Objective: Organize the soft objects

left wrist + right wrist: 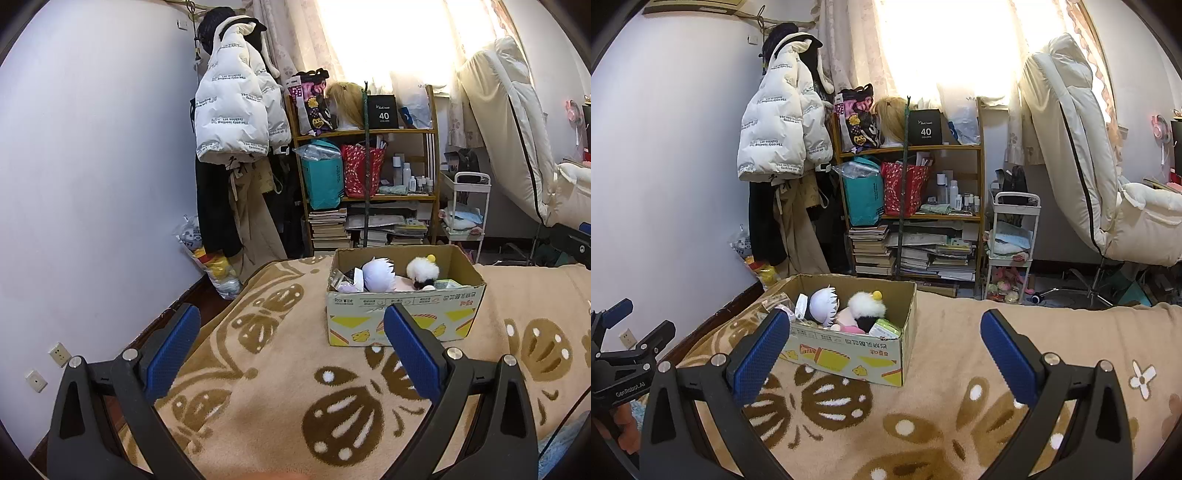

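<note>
Plush toys [827,304] — boxed, green packet [885,329] clearer

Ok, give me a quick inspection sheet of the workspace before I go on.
Surface: tan patterned blanket on a bed.
Job's things: cardboard box on the blanket, open, holding a white-haired plush, a fluffy white plush and small packets.
Clutter: nothing seen on the blanket besides the box.
Grippers: left gripper and right gripper both open, empty, short of the box.
Cables: nothing seen.
Surroundings: crowded shelf, hanging white jacket, white chair.
</note>
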Demonstrator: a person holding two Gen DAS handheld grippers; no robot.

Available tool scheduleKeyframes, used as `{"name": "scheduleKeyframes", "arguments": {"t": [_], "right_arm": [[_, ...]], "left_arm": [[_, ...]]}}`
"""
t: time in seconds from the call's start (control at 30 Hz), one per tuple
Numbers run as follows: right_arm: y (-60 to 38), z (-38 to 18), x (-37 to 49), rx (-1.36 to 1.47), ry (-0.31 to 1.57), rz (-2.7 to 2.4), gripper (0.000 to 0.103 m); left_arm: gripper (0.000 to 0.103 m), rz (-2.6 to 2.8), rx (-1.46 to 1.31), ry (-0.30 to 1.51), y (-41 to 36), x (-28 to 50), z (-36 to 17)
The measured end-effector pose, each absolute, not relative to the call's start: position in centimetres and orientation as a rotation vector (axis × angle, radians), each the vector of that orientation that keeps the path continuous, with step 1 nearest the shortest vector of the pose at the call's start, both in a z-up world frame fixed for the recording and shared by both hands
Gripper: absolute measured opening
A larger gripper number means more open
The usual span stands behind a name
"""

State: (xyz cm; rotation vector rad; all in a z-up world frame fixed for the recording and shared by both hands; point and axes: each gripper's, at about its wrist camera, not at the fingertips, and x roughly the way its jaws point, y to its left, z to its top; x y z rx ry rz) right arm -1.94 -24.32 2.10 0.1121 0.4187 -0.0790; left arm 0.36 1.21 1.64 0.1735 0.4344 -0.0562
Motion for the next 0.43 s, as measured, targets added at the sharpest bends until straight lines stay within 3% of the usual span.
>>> {"name": "scheduleKeyframes", "arguments": {"t": [0.43], "right_arm": [[-24.54, 2.21, -2.02, 0.104, 0.419, -0.078, 0.103]], "left_arm": [[0.099, -0.054, 0.163, 0.441, 1.33, 0.37, 1.72]]}}
